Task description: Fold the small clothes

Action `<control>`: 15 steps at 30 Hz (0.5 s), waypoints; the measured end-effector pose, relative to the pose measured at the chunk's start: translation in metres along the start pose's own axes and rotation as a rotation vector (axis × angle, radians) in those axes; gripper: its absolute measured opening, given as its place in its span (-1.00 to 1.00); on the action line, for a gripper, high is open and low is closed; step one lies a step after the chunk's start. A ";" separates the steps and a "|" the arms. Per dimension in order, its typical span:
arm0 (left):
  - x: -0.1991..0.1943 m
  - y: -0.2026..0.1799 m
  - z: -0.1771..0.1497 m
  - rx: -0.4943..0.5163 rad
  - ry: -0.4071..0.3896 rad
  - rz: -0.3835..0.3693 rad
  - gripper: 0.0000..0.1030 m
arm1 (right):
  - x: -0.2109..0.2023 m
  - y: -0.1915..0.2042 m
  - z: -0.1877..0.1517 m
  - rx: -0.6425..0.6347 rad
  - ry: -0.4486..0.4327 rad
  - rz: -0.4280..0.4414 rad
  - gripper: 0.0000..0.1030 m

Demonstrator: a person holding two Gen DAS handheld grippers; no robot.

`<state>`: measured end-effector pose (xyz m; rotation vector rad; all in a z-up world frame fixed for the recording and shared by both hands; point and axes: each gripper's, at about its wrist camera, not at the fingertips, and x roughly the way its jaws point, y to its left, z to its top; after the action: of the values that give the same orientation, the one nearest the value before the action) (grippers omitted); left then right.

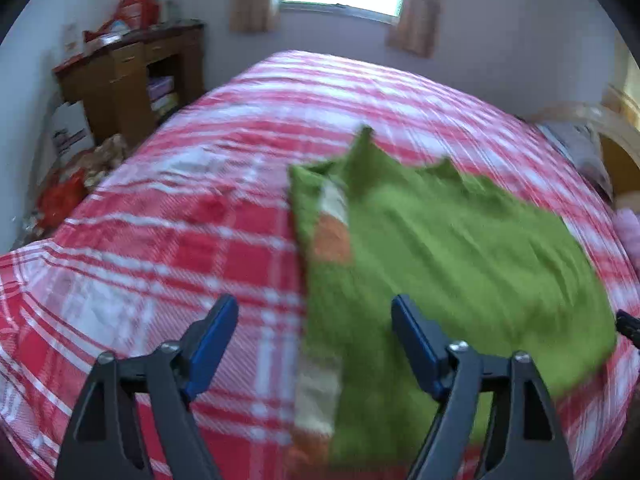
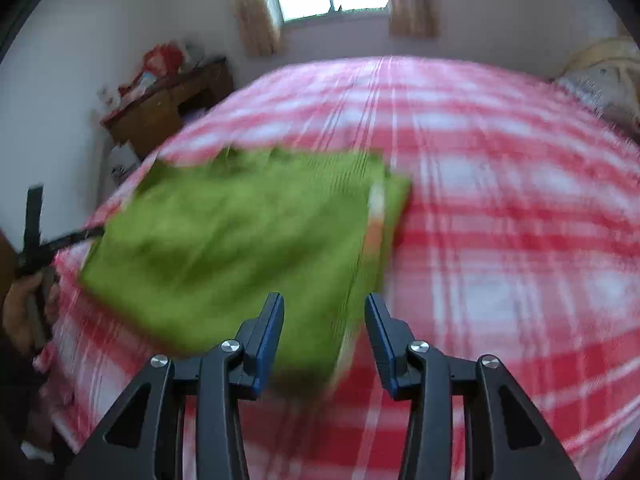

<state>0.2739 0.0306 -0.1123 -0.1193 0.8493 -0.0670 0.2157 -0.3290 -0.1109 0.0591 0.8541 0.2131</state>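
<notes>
Seen from the left wrist, we find the green garment (image 1: 440, 248) lying on the red-checked bedspread (image 1: 180, 240), its upper layer folded over so that an orange and pale panel shows along its left edge. We judge one fold made, with further folds and squaring left to do. The left gripper (image 1: 314, 344) stands spread with nothing between its blue pads, poised over the near left edge of the cloth. Motion blur hides the weave and the seams.

From the right wrist, we see the same garment left of centre, with the right gripper (image 2: 324, 340) partly spread above its near right corner and pinching nothing. A hand (image 2: 24, 308) on the other tool is cut off at the left margin. Whether sleeves are tucked beneath, we cannot tell.
</notes>
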 end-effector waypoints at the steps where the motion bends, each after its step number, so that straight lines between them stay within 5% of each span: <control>1: 0.001 -0.001 -0.004 0.005 0.007 -0.016 0.42 | 0.003 0.002 -0.009 -0.018 0.018 -0.011 -0.16; 5: 0.007 0.002 -0.014 -0.035 0.045 -0.109 0.33 | 0.011 0.004 -0.028 -0.008 0.011 -0.013 -0.16; 10: 0.002 -0.001 -0.019 0.024 0.019 -0.116 -0.33 | 0.014 0.005 -0.030 0.010 -0.009 -0.033 -0.16; 12: -0.001 0.000 -0.020 0.040 0.014 -0.136 -0.62 | 0.011 0.012 -0.030 -0.025 -0.010 -0.010 -0.62; 15: -0.006 0.005 -0.022 0.024 0.011 -0.162 -0.77 | 0.002 0.023 -0.020 -0.095 -0.014 -0.041 -0.76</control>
<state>0.2531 0.0347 -0.1230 -0.1647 0.8484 -0.2297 0.1987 -0.3069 -0.1222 -0.0460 0.8294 0.2145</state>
